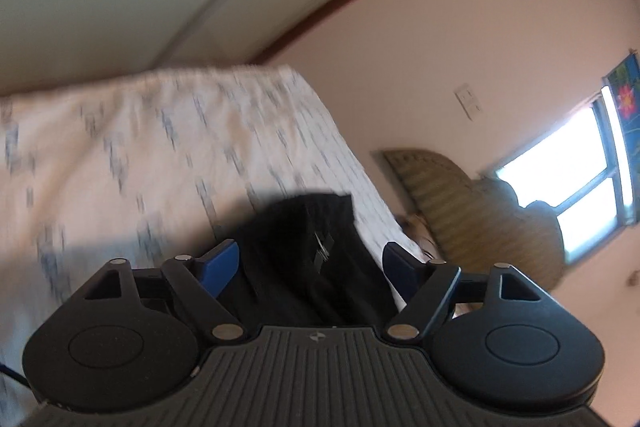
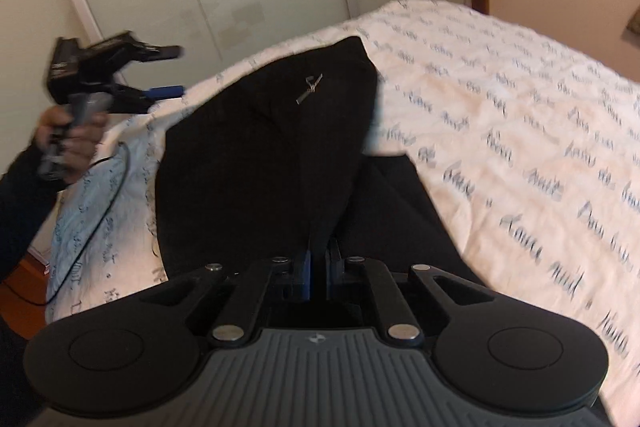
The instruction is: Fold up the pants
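The black pants (image 2: 260, 155) lie on the bed (image 2: 500, 115), over its white sheet printed with script. The right gripper (image 2: 318, 259) has its fingers clenched on a fold of the pants, and the cloth rises from that pinch into a tented ridge that runs toward a small metal clasp (image 2: 310, 89). The left gripper (image 2: 168, 71) hangs above the bed's left edge, away from the cloth, with its fingers spread and grasping nothing; its own camera confirms the gap, with the blue pads (image 1: 222, 261) well apart and the pants (image 1: 308, 247) seen between them but beyond them.

The step in hand looks like carrying a held edge across to lay one part of the pants over the other. To do it well, the right gripper should keep its pinch firm and low and move the fold evenly, so that the cloth does not drag or bunch. The left gripper would best come down on a matching edge (or pin the lower layer flat) before the fold is laid, so that the edges line up.

Much is hard to read: the black cloth shows almost no seams, so waist and legs cannot be told apart. The near part of the pants is hidden under the right gripper's body. Both views are blurred, most of all the sheet.
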A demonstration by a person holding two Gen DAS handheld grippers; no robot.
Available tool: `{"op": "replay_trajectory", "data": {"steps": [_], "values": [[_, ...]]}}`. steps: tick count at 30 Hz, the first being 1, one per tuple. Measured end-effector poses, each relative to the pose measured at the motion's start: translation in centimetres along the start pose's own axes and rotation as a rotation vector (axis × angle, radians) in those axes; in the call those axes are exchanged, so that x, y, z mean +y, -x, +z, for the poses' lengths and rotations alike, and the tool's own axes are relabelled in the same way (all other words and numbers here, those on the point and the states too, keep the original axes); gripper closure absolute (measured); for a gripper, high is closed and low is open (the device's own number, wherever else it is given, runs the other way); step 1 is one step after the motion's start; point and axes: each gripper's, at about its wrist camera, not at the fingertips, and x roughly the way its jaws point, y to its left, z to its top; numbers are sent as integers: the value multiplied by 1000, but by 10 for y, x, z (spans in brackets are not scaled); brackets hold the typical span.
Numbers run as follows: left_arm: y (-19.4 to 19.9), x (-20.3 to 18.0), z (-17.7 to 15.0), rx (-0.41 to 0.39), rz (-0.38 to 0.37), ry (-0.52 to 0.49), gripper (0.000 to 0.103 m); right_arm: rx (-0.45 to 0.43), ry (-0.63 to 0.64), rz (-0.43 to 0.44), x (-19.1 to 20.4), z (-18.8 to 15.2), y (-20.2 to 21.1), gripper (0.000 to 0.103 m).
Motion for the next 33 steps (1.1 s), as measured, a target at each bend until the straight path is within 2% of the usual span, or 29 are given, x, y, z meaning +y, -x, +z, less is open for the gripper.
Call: {"op": "replay_trajectory", "data": {"steps": [1, 3, 5, 8, 11, 13, 14, 16, 17, 20, 23, 25, 28, 33], "values": [[3, -5, -7, 38, -21, 3, 21, 13, 2, -15, 3, -4, -5, 97], [0, -23, -14, 91, -32, -63, 19, 33, 37, -67, 13, -10, -13, 97], [-13, -47, -17, 140, 13, -179, 18, 51, 88, -103, 30, -17, -23, 97], [-38, -82, -18, 192, 40, -313, 18, 79, 249, -223, 66, -28, -35, 97], [-63, -113, -12, 222, -2, -370, 17, 91, 345, -283, 91, -46, -42, 97], [-90, -128, -13, 264, -39, -366, 13, 80, 341, -293, 98, -55, -44, 97], [-108, -135, -11, 289, -26, -369, 13, 70, 324, -297, 98, -57, -44, 97], [-145, -153, -5, 345, 30, -436, 13, 51, 294, -299, 96, -63, -48, 96], [-169, -158, 1, 399, 67, -436, 13, 44, 277, -295, 95, -63, -48, 96], [-236, -152, 17, 605, 247, -344, 17, 38, 266, -288, 91, -62, -49, 96], [-283, -150, 22, 649, 492, -470, 18, 37, 285, -286, 90, -63, -47, 95], [-307, -151, 18, 683, 611, -573, 19, 31, 289, -277, 89, -64, -46, 95], [-324, -153, 6, 718, 694, -635, 20, 11, 281, -252, 85, -67, -45, 95], [-343, -162, -13, 729, 725, -680, 17, -19, 270, -214, 77, -70, -42, 95]]}}
